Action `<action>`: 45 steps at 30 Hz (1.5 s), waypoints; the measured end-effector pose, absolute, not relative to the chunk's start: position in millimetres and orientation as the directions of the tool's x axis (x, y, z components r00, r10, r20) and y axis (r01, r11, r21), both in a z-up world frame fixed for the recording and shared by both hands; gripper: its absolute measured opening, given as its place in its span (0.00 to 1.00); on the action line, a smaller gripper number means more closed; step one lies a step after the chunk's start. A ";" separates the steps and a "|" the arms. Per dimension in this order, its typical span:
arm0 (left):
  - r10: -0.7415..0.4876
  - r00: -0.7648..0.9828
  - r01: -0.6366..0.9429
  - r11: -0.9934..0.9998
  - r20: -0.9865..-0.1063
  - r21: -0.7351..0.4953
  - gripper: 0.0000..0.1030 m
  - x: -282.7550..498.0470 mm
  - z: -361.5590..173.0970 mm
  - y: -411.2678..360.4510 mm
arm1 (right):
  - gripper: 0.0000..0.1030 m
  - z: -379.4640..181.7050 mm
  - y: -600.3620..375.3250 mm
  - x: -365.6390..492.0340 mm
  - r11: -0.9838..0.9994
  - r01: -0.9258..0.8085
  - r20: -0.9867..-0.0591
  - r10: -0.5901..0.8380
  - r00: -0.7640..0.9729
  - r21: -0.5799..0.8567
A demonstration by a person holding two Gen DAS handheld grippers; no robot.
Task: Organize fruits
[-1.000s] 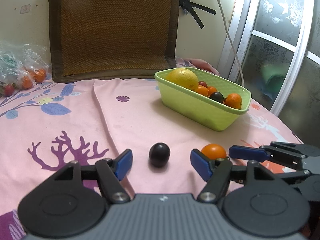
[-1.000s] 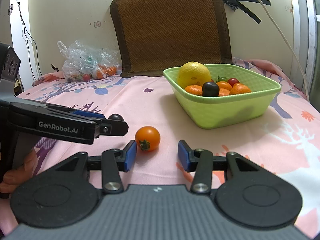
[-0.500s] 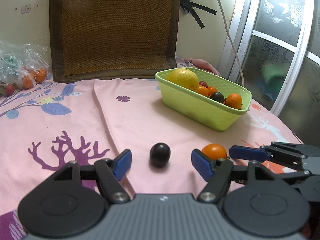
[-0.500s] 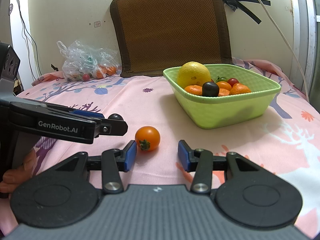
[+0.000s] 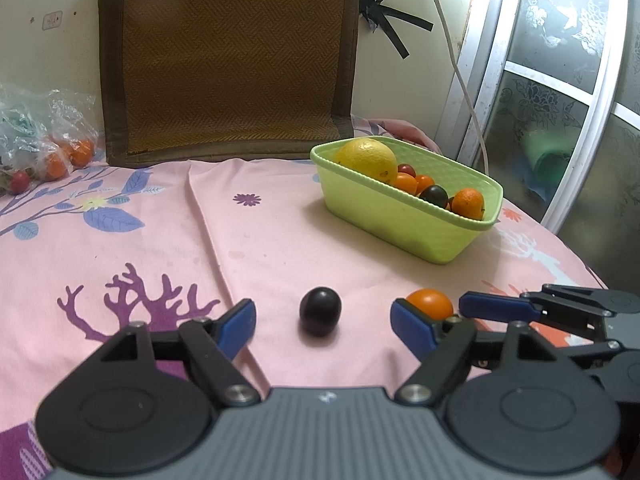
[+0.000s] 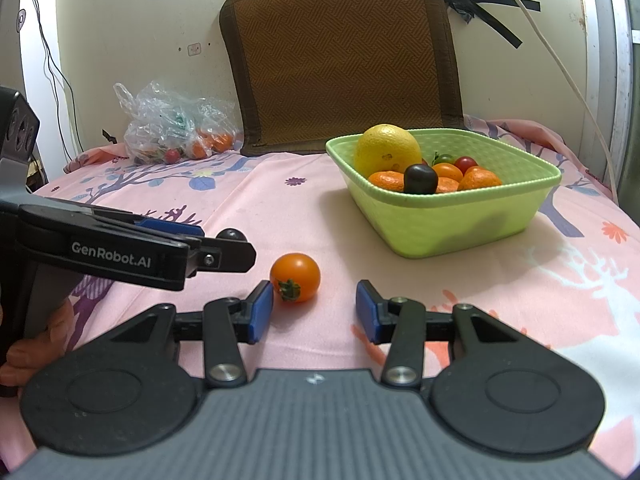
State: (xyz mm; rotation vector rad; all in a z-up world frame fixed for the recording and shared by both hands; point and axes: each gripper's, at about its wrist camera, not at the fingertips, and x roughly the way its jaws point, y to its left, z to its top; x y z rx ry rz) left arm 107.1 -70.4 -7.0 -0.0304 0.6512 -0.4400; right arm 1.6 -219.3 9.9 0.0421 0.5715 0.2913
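Note:
A dark round fruit (image 5: 320, 311) lies on the pink cloth between the fingers of my left gripper (image 5: 324, 326). Its jaws are opening and the pads stand clear of the fruit. An orange tomato (image 6: 295, 276) with a green stem rests just ahead of the left pad of my right gripper (image 6: 314, 312), which is open with nothing gripped. In the left wrist view the same tomato (image 5: 430, 303) shows behind my right-hand finger. The green basket (image 6: 440, 220) (image 5: 400, 220) at the back right holds a large yellow citrus (image 6: 386, 150), small oranges, a dark fruit and cherry tomatoes.
A clear plastic bag (image 6: 172, 136) of small fruits lies at the back left. A brown woven mat (image 5: 228, 60) leans on the wall behind the table. A white cable (image 5: 460, 80) hangs beside the glass door frame at the right. A person's hand (image 6: 24, 352) holds the left gripper.
The left gripper's jaws have spread wider around the dark fruit. Both hands, the fruits and the right gripper's jaws have kept still.

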 end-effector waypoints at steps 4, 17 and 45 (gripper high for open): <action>-0.405 0.707 0.387 0.908 -0.580 -0.163 0.75 107.4 -7.0 -70.1 | 0.47 9.8 -219.1 1.5 0.958 -0.260 -0.526 0.283 0.802 0.120; -0.408 0.707 0.384 0.907 -0.577 -0.171 0.75 106.3 -6.8 -71.0 | 0.47 9.8 -219.0 1.4 0.958 -0.259 -0.526 0.282 0.802 0.120; -0.378 0.714 0.341 0.923 -0.589 -0.179 0.80 108.7 -4.1 -68.6 | 0.47 9.6 -219.5 1.4 0.958 -0.259 -0.525 0.283 0.803 0.121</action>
